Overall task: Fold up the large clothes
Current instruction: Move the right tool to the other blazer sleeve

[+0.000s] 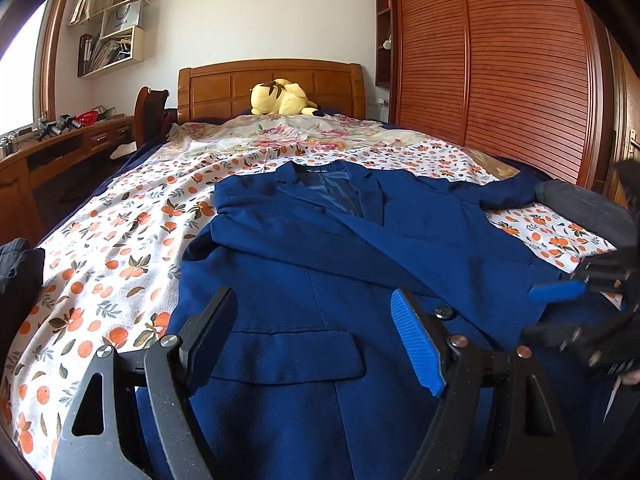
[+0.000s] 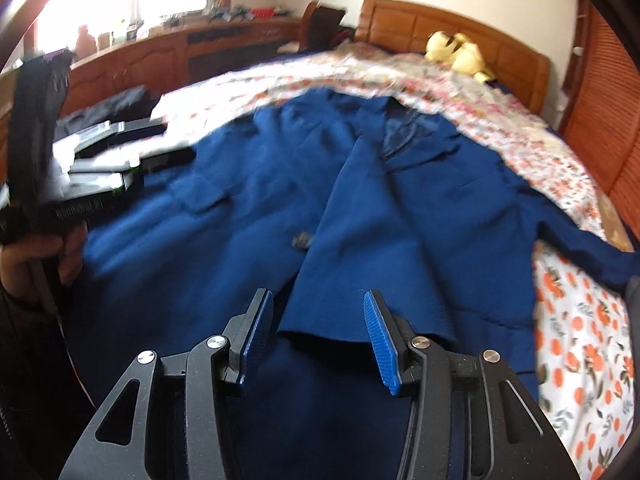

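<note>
A navy blue blazer (image 1: 320, 248) lies front-up on the bed, collar toward the headboard; it also shows in the right wrist view (image 2: 360, 200). Its left sleeve is folded across the chest and its right sleeve (image 2: 580, 248) stretches out to the right. My left gripper (image 1: 316, 320) is open and empty, hovering over the pocket flap (image 1: 292, 356) near the hem. My right gripper (image 2: 316, 320) is open and empty, just above the lower front edge of the blazer (image 2: 328, 332). Each gripper shows at the side of the other's view.
The bed has an orange-print sheet (image 1: 120, 248) and a wooden headboard (image 1: 272, 84) with a yellow plush toy (image 1: 280, 98). A wooden desk (image 1: 60, 148) stands left, a slatted wardrobe (image 1: 500, 60) right. Dark clothing (image 1: 18, 272) lies at the bed's left edge.
</note>
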